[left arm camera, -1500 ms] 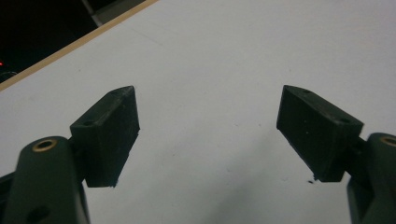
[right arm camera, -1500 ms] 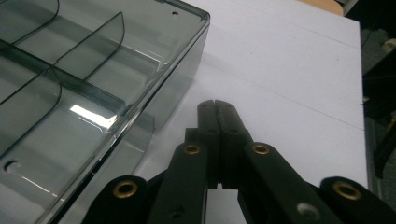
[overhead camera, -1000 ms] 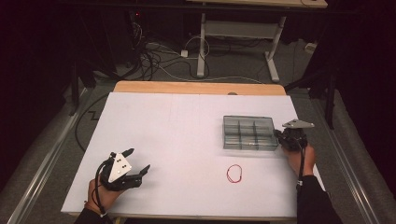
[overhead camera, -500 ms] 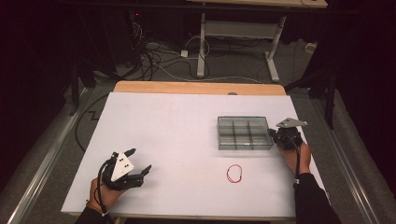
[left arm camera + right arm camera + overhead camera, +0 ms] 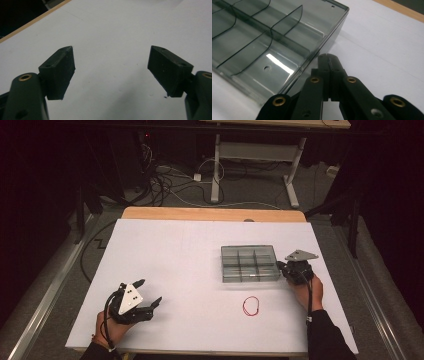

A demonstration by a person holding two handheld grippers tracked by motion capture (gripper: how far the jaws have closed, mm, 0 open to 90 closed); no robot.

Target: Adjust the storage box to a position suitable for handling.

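Note:
A clear smoky compartment tray (image 5: 250,263) lies on the white table right of centre, its sections empty. My right gripper (image 5: 281,268) is shut, with its tips pressed against the tray's right wall. In the right gripper view the joined tips (image 5: 327,56) touch the tray's wall (image 5: 322,47) with nothing between them. A red rubber band (image 5: 251,306) lies flat on the table just in front of the tray. My left gripper (image 5: 150,291) rests near the front left corner, open, with only bare table between its pads (image 5: 60,72).
The white table sheet (image 5: 175,255) ends at a wooden strip (image 5: 210,214) along the far edge. Beyond it are cables (image 5: 170,180) on the floor and a desk frame (image 5: 250,155). Dark rails run along both sides of the table.
The right gripper has moved left, and the tray has slid left across the table with it. The left hand has shifted only slightly.

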